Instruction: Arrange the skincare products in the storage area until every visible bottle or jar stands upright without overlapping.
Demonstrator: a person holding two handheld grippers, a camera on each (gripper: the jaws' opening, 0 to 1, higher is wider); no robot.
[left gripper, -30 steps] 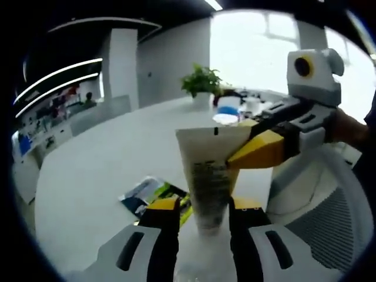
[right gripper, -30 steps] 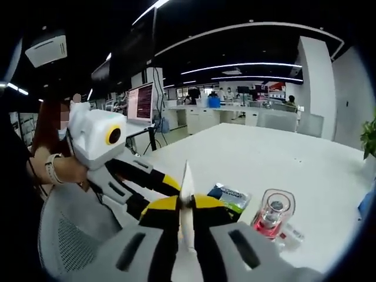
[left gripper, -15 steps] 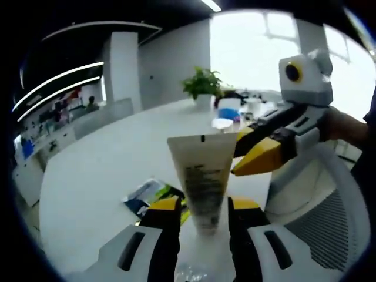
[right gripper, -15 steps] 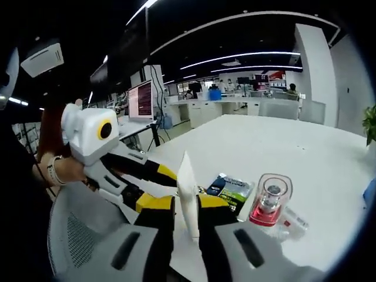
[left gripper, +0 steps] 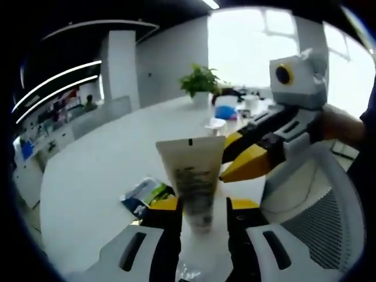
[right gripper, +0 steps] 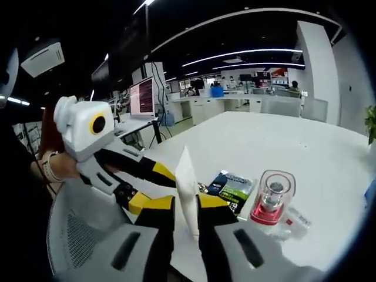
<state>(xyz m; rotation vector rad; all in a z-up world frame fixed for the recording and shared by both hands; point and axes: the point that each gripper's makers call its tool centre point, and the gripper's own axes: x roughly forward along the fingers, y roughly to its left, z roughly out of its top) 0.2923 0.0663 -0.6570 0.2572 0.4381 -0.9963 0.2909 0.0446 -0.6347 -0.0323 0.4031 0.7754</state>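
A cream squeeze tube (left gripper: 191,164) stands cap-down in my left gripper (left gripper: 201,205), which is shut on its lower end. From the right, my right gripper (left gripper: 226,161) reaches in with its yellow tips at the tube's right edge. In the right gripper view the tube (right gripper: 187,176) rises between my right gripper's (right gripper: 187,202) jaws, which stand a little apart from it, open. The left gripper (right gripper: 154,188) comes in from the left there. A pink bottle (right gripper: 270,205) with a clear cap stands upright on the white table (right gripper: 282,153).
A green and blue sachet (right gripper: 232,188) (left gripper: 147,191) lies flat on the table beside the bottle, with a clear packet (right gripper: 294,222) to its right. A potted plant (left gripper: 200,82) stands at the far end. A grey mesh chair (left gripper: 317,223) sits below the grippers.
My right gripper's jaws have parted from the tube's top and slid back to its edge. The tube has stayed in the left gripper and shifted slightly left in that view.
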